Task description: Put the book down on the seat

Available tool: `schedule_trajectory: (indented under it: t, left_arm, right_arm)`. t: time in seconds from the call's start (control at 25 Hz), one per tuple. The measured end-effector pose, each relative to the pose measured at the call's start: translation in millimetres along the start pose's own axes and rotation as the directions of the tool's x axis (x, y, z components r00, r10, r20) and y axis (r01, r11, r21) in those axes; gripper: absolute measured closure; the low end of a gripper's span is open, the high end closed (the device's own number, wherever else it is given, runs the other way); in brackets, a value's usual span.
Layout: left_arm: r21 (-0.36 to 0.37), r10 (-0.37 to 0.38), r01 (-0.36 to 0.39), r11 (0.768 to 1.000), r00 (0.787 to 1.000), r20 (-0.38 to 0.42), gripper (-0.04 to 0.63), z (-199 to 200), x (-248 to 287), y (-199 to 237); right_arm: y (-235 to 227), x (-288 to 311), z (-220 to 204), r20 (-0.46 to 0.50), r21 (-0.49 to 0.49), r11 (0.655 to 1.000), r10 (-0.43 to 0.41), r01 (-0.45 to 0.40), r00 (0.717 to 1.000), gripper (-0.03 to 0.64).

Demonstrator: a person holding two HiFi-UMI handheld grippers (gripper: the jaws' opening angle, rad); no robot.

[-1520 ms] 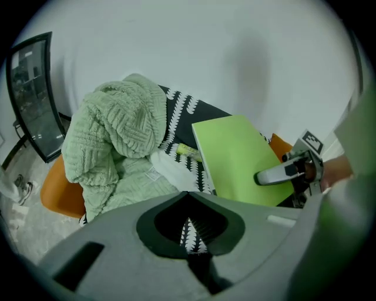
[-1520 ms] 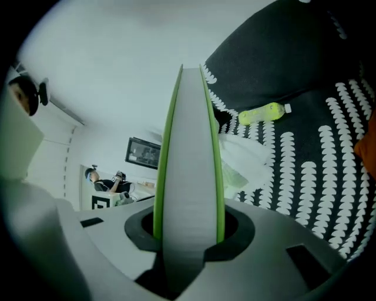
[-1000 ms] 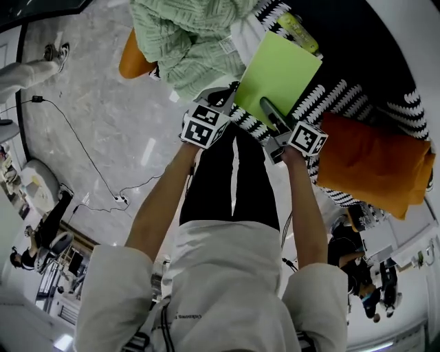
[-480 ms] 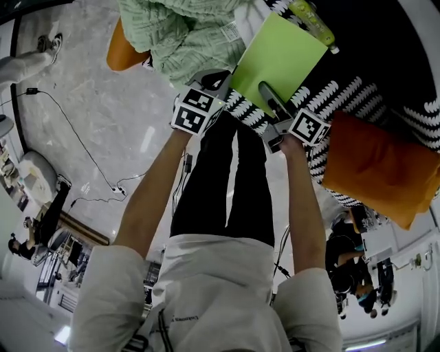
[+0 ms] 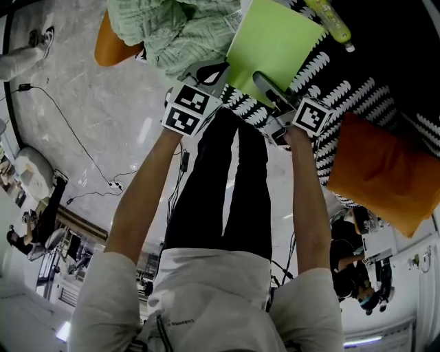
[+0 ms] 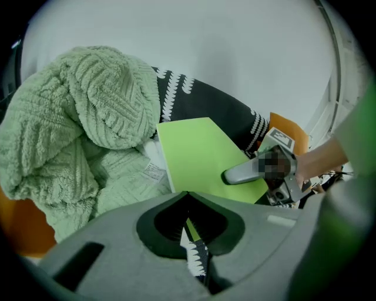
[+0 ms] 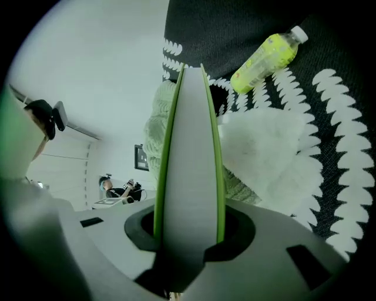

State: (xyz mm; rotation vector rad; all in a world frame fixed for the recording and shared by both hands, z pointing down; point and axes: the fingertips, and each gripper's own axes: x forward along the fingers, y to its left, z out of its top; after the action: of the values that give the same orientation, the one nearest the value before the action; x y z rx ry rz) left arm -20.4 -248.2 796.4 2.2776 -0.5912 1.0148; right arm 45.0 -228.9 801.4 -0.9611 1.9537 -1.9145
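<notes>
A lime-green book (image 5: pixel 275 51) hangs just over the black seat cover with white leaf marks (image 5: pixel 337 75). My right gripper (image 5: pixel 265 86) is shut on its near edge, one jaw lying on top of the cover. In the right gripper view the book (image 7: pixel 189 147) stands edge-on between the jaws of my right gripper (image 7: pixel 189 235). My left gripper (image 5: pixel 210 72) sits at the book's near left corner. In the left gripper view the book (image 6: pixel 200 153) lies ahead. A green sliver of its corner shows in the narrow slit of my left gripper (image 6: pixel 188 226).
A pale green knitted blanket (image 5: pixel 172 31) is heaped left of the book. A yellow-green bottle (image 5: pixel 330 20) lies on the seat beyond it. An orange cushion (image 5: pixel 385 168) sits at the right, and white cloth (image 7: pixel 264 153) lies by the blanket. Marble floor with cables lies at the left.
Both grippers have sunk with the book toward the seat, drifting up the head view. The book now lies further over the patterned cover. Neither grip has changed.
</notes>
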Motion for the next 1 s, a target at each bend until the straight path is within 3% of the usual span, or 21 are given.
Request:
schedule_trajectory:
  t: [0.28,0.56,0.8,1.0]
  left_arm:
    - [0.028,0.002,-0.001,1.0,1.0,-0.017,0.594,-7,10,9]
    - [0.0,0.018,-0.018,1.0,1.0,0.014,0.594,3,16,24]
    - [-0.127,0.016,-0.015,0.992,1.0,0.006,0.594,-11,31,34]
    - [-0.152,0.028,-0.031,0.988,0.999,-0.023,0.594,-22,47,38]
  right_arm:
    - [-13,18,-1,-0.026,0.015,0.999,0.045,-0.045,0.999,0.488]
    - [-12,41,6,-0.01,0.034,0.995,0.093,-0.092,0.996,0.488]
    - [-33,55,6,0.021,0.092,0.994,0.057,-0.059,0.998,0.488]
    - [-41,58,6,0.028,0.092,0.994,0.058,-0.06,0.998,0.482]
